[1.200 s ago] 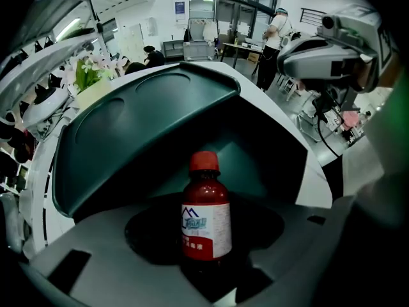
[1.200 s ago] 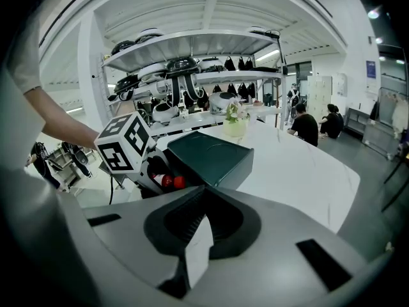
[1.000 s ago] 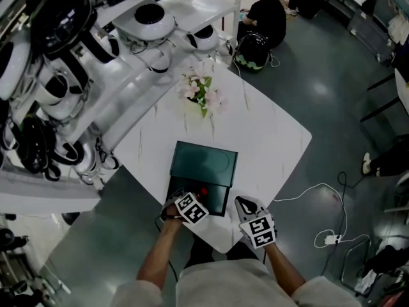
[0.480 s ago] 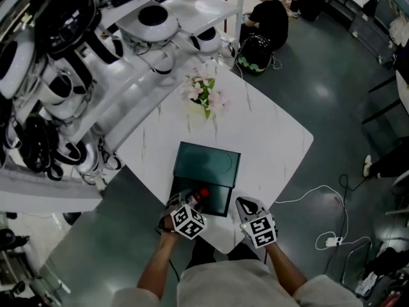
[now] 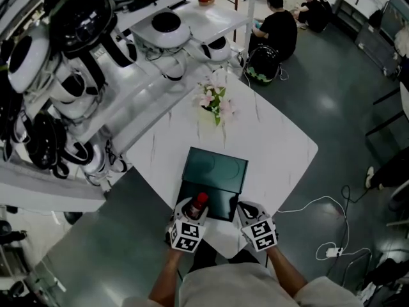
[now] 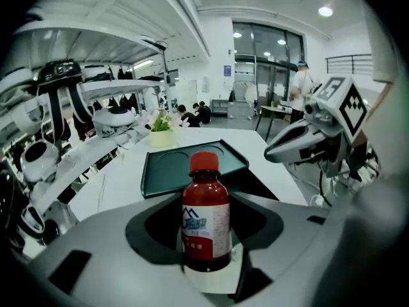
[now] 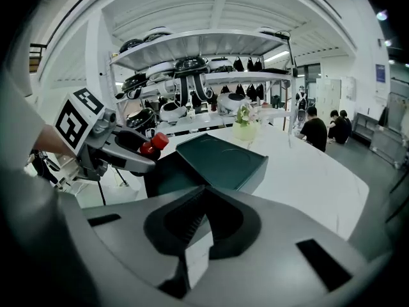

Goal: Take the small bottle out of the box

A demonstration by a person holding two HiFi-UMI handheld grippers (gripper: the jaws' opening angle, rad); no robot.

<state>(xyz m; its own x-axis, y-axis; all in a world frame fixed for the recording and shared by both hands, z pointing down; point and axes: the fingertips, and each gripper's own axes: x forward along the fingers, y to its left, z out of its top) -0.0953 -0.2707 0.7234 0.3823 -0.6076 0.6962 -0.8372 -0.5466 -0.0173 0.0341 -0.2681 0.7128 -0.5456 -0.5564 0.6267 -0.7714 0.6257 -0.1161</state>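
Left claw [image 5: 190,211] grips the small bottle [image 6: 206,219] upright over the open box's [image 5: 220,203] near-left corner, right claw [image 5: 248,208] pinched shut and empty; the lift-out looks nearly done, so next carry it clear onto bare counter [image 5: 275,146].

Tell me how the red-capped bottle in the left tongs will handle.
The bottle looks rigid, so the left tongs likely won't crush it. Smooth round sides may slip or roll if laid down. Tall and narrow, it may tip easily.

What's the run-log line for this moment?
left gripper: shut on small bottle | small bottle: held over open box | right gripper: shut, empty, beside box | box: on table
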